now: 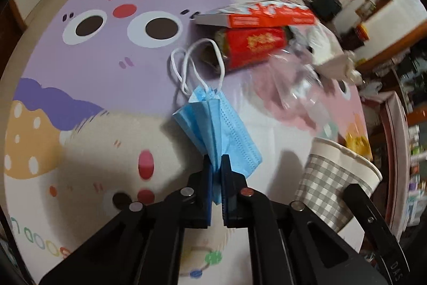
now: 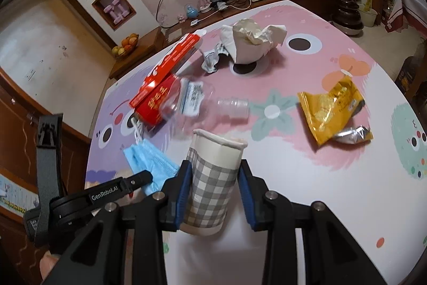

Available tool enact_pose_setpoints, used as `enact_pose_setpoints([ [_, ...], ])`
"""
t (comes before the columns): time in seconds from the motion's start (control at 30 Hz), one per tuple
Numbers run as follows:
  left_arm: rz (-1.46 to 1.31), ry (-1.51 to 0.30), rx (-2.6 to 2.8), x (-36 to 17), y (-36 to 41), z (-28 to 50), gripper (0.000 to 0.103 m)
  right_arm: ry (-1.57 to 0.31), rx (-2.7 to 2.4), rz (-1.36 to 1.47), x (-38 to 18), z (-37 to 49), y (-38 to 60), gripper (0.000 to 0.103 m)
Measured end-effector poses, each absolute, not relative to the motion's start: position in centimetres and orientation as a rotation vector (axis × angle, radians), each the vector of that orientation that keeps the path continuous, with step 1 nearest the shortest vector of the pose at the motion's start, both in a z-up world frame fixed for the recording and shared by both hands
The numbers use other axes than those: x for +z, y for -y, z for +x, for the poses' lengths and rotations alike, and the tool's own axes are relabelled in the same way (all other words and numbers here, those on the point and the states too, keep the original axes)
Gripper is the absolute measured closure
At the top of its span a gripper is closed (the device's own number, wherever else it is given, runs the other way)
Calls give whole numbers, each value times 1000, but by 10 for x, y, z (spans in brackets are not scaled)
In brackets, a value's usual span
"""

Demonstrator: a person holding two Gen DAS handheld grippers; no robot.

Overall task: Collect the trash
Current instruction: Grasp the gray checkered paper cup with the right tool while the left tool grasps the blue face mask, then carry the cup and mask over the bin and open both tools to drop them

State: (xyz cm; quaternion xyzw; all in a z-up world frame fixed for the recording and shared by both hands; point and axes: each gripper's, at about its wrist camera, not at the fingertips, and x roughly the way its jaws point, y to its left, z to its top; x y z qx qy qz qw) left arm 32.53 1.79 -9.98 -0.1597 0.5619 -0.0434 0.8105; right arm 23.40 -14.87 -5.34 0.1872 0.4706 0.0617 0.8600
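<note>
My left gripper [image 1: 216, 164] is shut on a blue face mask [image 1: 218, 124], held above the cartoon-print table [image 1: 93, 66]; its white ear loops [image 1: 186, 68] stick out ahead. The mask also shows in the right wrist view [image 2: 149, 159]. My right gripper [image 2: 213, 172] is shut on a grey-checked paper cup [image 2: 213, 183], upright with its mouth open; the cup shows in the left wrist view [image 1: 333, 178]. A clear plastic bottle [image 2: 202, 103] lies on the table ahead.
A red box [image 2: 170, 63] and a red can [image 2: 154, 106] lie at the left. A white paper bowl with crumpled tissue [image 2: 250, 44], a crumpled wrapper [image 2: 213, 58] and a yellow snack bag [image 2: 331, 108] lie on the table. A cabinet with cables stands behind.
</note>
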Motion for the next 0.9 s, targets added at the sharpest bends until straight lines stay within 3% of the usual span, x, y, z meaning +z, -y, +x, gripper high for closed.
enact_pose_setpoints([
  [0.53, -106, -1122, -400, -28, 10, 141, 100, -935, 209, 435, -30, 81, 172, 69],
  [0.9, 121, -1184, -529, -65, 43, 12, 100, -958, 197, 367, -37, -54, 182, 69],
])
